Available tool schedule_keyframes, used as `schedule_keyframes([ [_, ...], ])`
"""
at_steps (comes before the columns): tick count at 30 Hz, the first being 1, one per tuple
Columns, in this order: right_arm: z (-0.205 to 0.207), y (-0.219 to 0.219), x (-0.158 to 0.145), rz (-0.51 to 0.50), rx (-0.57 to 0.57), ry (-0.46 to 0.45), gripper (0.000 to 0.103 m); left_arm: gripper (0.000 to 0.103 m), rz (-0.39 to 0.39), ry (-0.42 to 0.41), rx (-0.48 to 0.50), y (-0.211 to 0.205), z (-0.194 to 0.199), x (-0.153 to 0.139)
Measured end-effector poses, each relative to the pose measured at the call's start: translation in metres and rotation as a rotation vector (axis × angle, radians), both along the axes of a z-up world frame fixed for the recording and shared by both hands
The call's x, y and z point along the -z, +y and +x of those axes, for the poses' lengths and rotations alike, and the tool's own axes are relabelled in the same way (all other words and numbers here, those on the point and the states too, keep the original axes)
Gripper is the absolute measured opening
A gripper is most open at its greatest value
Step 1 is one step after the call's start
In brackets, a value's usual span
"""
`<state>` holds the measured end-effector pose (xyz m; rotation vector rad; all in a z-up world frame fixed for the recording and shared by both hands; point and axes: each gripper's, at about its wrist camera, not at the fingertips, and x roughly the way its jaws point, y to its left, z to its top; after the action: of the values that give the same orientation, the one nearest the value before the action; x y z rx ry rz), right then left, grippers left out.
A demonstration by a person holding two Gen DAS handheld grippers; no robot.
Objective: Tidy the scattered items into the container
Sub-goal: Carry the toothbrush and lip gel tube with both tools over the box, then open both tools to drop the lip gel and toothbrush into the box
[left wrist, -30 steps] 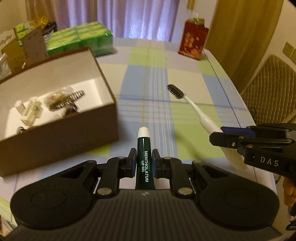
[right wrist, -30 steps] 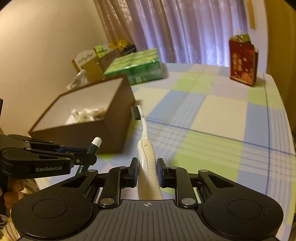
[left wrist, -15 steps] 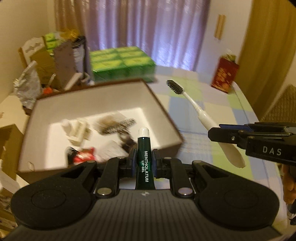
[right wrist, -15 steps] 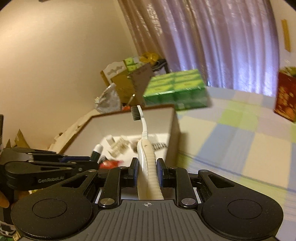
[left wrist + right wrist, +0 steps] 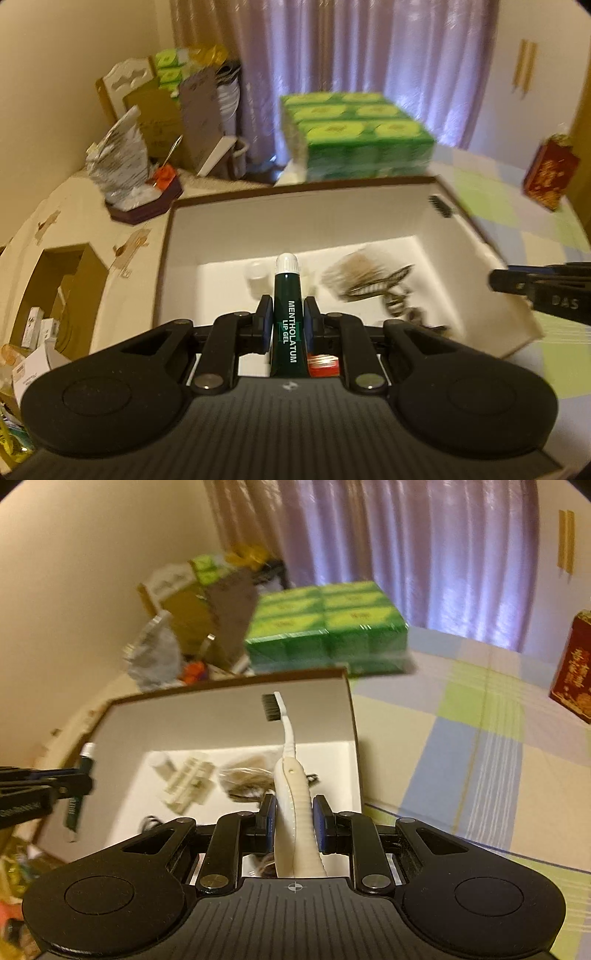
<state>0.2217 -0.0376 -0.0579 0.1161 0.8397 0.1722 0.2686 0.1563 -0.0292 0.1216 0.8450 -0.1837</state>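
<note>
My left gripper (image 5: pixel 288 318) is shut on a dark green lip gel tube (image 5: pixel 287 320) with a white cap, held over the brown box (image 5: pixel 295 190) with its white inside. My right gripper (image 5: pixel 294 814) is shut on a white toothbrush (image 5: pixel 291 775) with a black head, also above the box (image 5: pixel 229 690). In the left wrist view the toothbrush head (image 5: pixel 440 206) shows near the box's right wall and the right gripper (image 5: pixel 546 291) enters from the right. The right wrist view has the left gripper (image 5: pixel 44 790) with the tube (image 5: pixel 79 786) at the left. Several small items lie in the box.
A stack of green boxes (image 5: pixel 354 133) stands behind the box. A red carton (image 5: pixel 550 177) stands at the far right on the checked tablecloth (image 5: pixel 480 746). Cardboard, bags and clutter (image 5: pixel 155 125) fill the left side beyond the table.
Both grippers have swung left from above the tablecloth to above the brown box, each still holding its item. The box now fills the middle of both views.
</note>
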Motion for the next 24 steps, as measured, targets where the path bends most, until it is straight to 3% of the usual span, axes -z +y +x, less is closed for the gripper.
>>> schedule_keyframes([
  [5,0.017,0.013,0.017,-0.085,0.031,0.03,0.023,0.013,0.021,0.065,-0.011,0.015,0.025,0.024],
  [11,0.031,0.022,0.032,-0.119,0.053,0.06,0.023,0.013,0.053,0.137,-0.008,0.022,0.05,0.048],
  [24,0.046,0.025,0.039,-0.169,0.071,0.075,0.023,0.013,0.059,0.198,-0.012,0.025,0.072,0.067],
])
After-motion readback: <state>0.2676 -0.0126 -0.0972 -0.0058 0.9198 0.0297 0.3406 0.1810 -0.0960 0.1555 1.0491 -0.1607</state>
